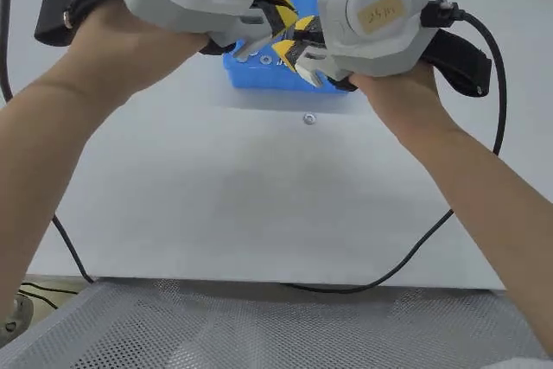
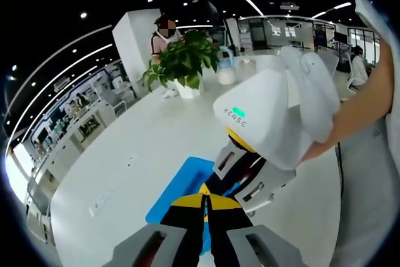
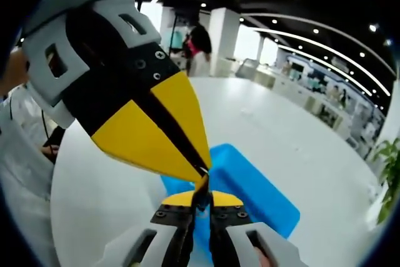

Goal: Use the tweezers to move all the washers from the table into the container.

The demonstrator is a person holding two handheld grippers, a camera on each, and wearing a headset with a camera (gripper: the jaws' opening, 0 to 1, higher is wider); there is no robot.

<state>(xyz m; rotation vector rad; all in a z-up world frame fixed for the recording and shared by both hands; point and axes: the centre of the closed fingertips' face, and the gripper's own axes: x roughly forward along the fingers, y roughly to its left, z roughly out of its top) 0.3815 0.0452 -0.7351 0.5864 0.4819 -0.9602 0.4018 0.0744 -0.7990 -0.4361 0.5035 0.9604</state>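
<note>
Both grippers are held tip to tip over the blue container point(image 1: 259, 77) at the far middle of the white table point(image 1: 259, 196). My left gripper point(image 1: 283, 16) has its yellow-and-black jaws shut. My right gripper point(image 1: 298, 42) is shut on a thin dark piece, apparently the tweezers point(image 3: 201, 191), whose end meets the left gripper point(image 3: 200, 170) at its jaw tips. One washer point(image 1: 309, 118) lies on the table just in front of the container. Small metal pieces point(image 1: 265, 60) show inside the container. The left gripper view has the left gripper point(image 2: 206, 209) over the container point(image 2: 178, 182).
A black cable point(image 1: 415, 252) loops from the right gripper across the table's right side to its front edge. A grey perforated surface point(image 1: 259, 326) lies below that edge. A potted plant point(image 2: 184, 60) and a person stand far beyond the table.
</note>
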